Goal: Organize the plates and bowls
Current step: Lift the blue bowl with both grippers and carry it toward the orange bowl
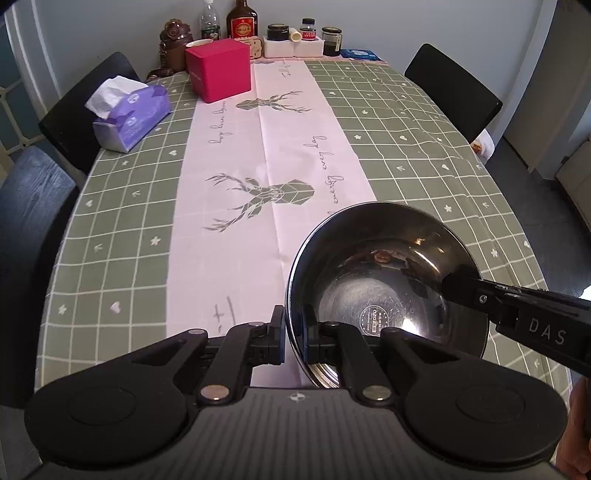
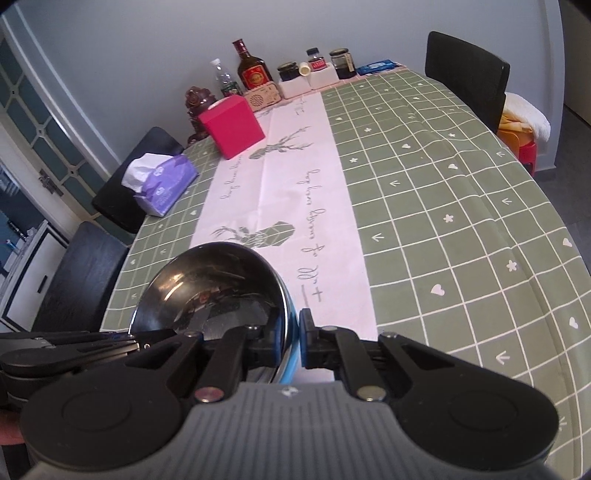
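A shiny steel bowl (image 1: 384,280) is held above the near end of the table, tilted. My left gripper (image 1: 293,341) is shut on the bowl's left rim, one finger outside and one inside. My right gripper (image 2: 288,341) is shut on the bowl's opposite rim; the bowl also shows in the right wrist view (image 2: 210,284). The right gripper's finger (image 1: 480,295) reaches in from the right in the left wrist view. No plates are in view.
The table has a green checked cloth (image 1: 424,147) with a pink deer runner (image 1: 269,155). A tissue box (image 1: 129,114) and a red box (image 1: 219,70) stand far left. Bottles and jars (image 1: 295,33) line the far edge. Black chairs (image 1: 454,85) stand around.
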Demonstrator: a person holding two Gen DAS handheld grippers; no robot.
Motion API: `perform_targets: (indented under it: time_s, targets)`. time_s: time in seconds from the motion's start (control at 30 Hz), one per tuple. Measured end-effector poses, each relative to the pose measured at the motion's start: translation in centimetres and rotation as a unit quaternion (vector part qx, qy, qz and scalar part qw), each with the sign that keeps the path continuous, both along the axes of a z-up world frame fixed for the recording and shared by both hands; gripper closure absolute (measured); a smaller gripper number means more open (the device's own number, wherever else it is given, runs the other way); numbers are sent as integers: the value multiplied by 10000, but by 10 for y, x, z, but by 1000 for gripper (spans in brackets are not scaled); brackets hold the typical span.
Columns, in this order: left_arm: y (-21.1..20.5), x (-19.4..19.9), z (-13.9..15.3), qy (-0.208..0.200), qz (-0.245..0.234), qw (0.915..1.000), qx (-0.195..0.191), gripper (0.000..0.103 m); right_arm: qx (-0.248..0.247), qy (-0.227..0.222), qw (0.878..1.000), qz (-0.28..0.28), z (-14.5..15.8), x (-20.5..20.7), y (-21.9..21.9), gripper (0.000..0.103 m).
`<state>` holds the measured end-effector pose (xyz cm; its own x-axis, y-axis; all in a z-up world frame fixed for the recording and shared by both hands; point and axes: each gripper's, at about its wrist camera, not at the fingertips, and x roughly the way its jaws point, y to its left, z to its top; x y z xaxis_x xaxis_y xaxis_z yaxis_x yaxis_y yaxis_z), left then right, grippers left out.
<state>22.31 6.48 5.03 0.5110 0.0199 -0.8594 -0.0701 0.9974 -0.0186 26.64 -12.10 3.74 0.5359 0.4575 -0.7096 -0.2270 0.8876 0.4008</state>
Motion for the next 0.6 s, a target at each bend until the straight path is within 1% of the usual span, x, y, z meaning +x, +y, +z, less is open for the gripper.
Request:
perform_targets:
  time_s: [0.2, 0.3, 0.47, 0.6]
  targets:
    - [2, -40, 17, -60, -1, 9999, 90, 94, 207, 14, 9994, 272, 9, -31, -1, 96]
    - [3, -58, 20, -48, -51, 9999, 109, 93, 231, -62, 9987, 448, 15, -48, -1, 96]
    - [10, -82, 16, 127, -45, 9999, 1, 92, 3, -238, 9972, 707, 18, -73, 7, 96]
    - [17, -88, 9, 266, -1, 9996, -49, 92, -37, -84, 9962, 865, 6, -81, 12, 97]
